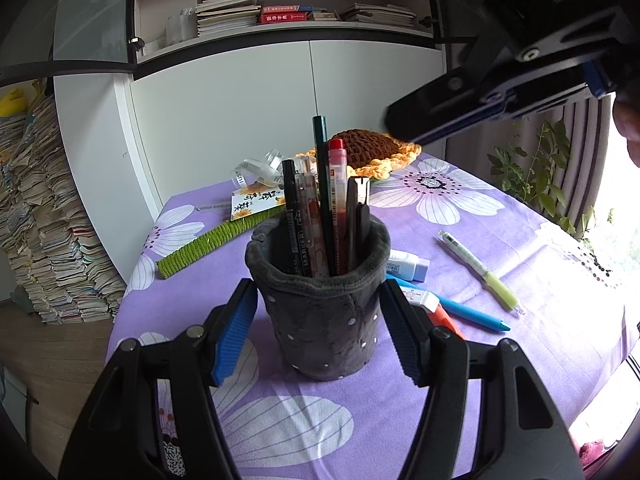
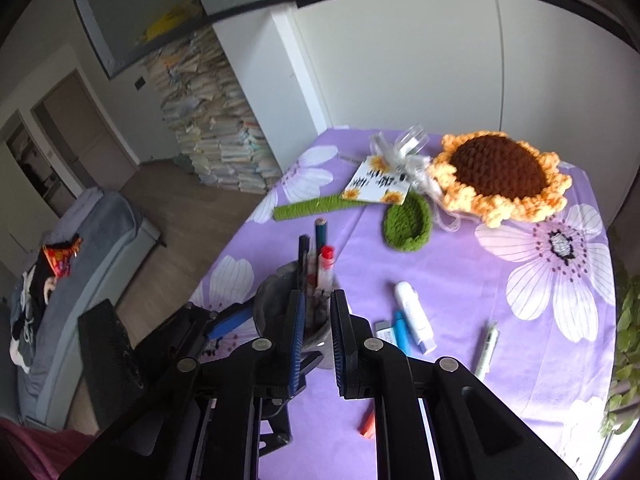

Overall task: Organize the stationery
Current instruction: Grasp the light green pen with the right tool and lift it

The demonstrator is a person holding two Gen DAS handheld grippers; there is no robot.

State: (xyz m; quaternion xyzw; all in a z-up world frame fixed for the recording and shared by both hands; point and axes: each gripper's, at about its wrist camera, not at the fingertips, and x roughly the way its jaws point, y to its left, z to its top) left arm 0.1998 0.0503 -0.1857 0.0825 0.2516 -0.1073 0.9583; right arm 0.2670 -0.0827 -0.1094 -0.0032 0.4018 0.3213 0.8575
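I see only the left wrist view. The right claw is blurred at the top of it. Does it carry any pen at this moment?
Observer: No. The right wrist view shows the right claw nearly shut, with no pen in it.
Operator: What is in front of it?
Observer: The pen holder, straight ahead and close.
Operator: Do the pens hide anything from me?
Observer: Yes. A green crocheted leaf lies on the cloth, beside the sunflower.

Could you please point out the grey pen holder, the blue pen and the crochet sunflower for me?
grey pen holder (image 1: pixel 320 320): left wrist view, front wall.
blue pen (image 1: pixel 472 312): left wrist view, mid-barrel.
crochet sunflower (image 2: pixel 496 168): right wrist view, brown centre.
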